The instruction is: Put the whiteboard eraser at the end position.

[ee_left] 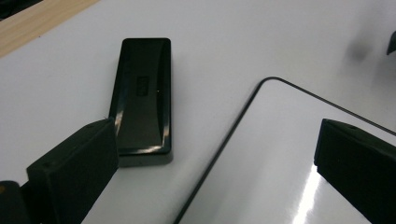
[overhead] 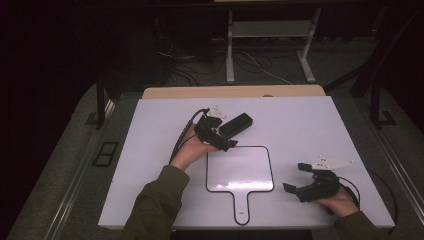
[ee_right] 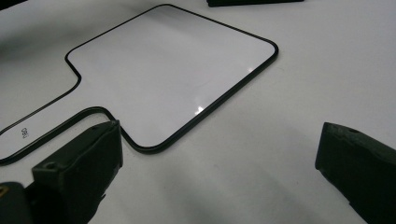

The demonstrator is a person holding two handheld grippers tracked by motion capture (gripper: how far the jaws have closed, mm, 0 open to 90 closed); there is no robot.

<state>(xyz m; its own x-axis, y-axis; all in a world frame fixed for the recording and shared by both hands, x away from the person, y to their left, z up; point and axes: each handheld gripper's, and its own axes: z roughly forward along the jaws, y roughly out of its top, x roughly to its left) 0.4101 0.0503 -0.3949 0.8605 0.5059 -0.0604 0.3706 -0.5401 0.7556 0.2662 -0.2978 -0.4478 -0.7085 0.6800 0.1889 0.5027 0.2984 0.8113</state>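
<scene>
Our left gripper (overhead: 226, 134) has its jaws spread wide w/ nothing between them. In the left gripper view one jaw tip sits just at the near end of the black block (ee_left: 142, 100), overlapping its corner, while the other hangs over the paddle-shaped whiteboard (ee_left: 299, 154). So the block is beside the gap, not in it. It lies flat on the white table (overhead: 310, 125), just off the whiteboard's upper left corner, glossy top up.

Our right gripper (overhead: 301, 179) is also open & empty, jaws well apart, resting near the table's lower right, off the whiteboard's (ee_right: 163, 70) right edge.

Step in hand, as we judge it: grasp the block w/ the left. To do it well we'd shift sideways so both jaws straddle the narrow sides, not the long ends, get low to the table, then close square. The shiny top looks slick, so pinch the side walls & avoid tilting it.

In the way: the whiteboard's black rim is near the block; a jaw dropped carelessly could land on it & drag it. Beyond the table, a wooden edge (overhead: 235, 91), cables & metal legs (overhead: 230, 50) on the floor — none interfere.
</scene>
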